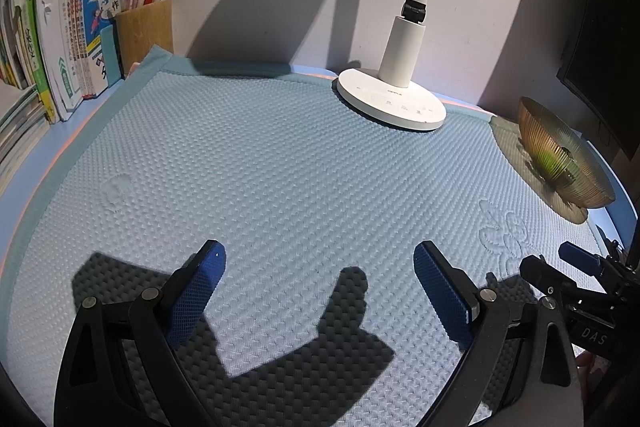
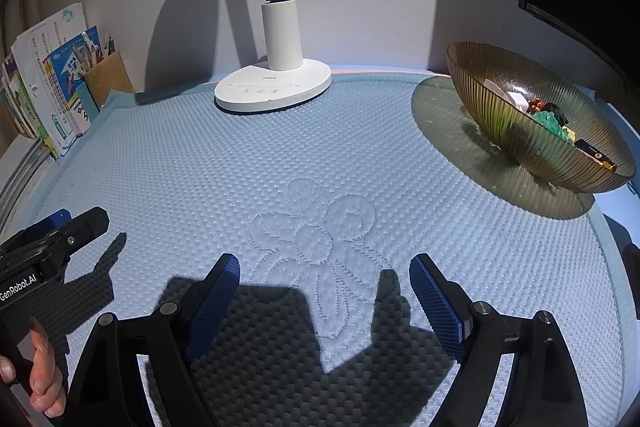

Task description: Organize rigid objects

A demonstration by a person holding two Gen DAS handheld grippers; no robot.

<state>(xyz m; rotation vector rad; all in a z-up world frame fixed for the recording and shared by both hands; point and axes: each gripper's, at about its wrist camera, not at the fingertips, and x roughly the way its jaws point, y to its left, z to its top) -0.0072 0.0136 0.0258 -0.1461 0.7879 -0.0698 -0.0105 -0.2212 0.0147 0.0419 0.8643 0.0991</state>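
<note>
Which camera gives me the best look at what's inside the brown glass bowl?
The right wrist view. There the brown glass bowl sits nearer and shows its inside: white pieces, something teal and a battery. The left wrist view catches the bowl at the far right edge, squeezed side-on, with its contents barely visible.

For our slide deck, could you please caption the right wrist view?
Open right gripper above a blue mat, amber bowl of small items at right.
</note>
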